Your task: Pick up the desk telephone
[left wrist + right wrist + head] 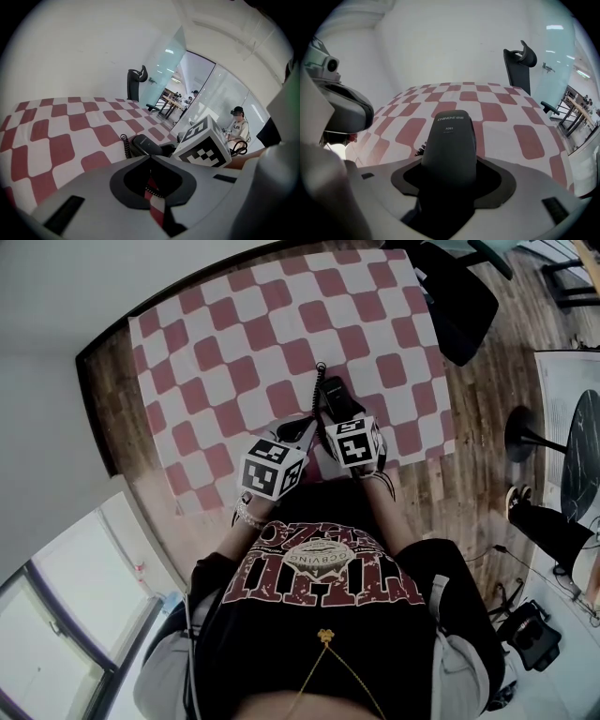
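Sitting at the tablecloth's point(234, 324) front edge, right claw point(449, 165) clamps the handset point(450, 133); left claw point(150, 158) closed.

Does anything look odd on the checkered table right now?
Yes: the right gripper grips a black handset whose coiled cord trails loose across the tablecloth, with no telephone base in any view.
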The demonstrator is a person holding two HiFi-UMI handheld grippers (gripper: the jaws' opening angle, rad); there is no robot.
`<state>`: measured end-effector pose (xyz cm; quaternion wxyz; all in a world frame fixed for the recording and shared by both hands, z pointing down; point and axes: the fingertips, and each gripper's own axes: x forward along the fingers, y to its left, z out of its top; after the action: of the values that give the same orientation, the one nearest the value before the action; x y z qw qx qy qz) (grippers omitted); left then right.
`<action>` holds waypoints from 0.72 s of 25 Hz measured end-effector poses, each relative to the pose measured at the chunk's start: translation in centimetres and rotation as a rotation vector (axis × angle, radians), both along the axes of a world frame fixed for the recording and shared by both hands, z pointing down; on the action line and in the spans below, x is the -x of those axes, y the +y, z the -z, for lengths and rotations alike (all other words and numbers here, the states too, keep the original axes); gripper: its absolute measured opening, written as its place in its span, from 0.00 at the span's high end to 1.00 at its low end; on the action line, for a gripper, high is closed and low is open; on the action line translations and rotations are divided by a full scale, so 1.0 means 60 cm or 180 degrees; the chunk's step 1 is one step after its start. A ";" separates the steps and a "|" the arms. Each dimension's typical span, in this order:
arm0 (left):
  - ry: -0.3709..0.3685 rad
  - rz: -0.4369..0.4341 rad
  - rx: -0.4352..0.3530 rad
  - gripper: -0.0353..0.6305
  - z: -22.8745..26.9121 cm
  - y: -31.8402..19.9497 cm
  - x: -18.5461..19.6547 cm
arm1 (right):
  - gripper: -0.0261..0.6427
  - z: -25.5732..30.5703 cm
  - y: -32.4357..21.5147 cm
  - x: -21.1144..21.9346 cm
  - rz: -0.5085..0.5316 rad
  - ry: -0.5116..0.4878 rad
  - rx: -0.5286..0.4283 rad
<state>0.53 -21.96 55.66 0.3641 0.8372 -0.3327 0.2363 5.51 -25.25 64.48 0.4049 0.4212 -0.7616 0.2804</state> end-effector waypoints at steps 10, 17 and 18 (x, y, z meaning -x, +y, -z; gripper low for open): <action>0.0029 0.0006 0.0006 0.94 -0.005 0.004 0.003 | 0.54 -0.002 0.004 -0.003 0.0105 -0.0020 0.0008; 0.0011 0.0033 -0.0089 0.94 0.004 0.006 0.009 | 0.54 -0.002 0.012 -0.003 0.0478 0.0038 0.0032; 0.0010 0.0037 -0.0095 0.94 0.005 0.007 0.010 | 0.54 -0.002 0.012 -0.003 0.0494 0.0044 0.0037</action>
<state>-0.07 -21.55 55.39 0.3534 0.8410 -0.3404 0.2279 5.68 -24.51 64.58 0.4331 0.3604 -0.7875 0.2497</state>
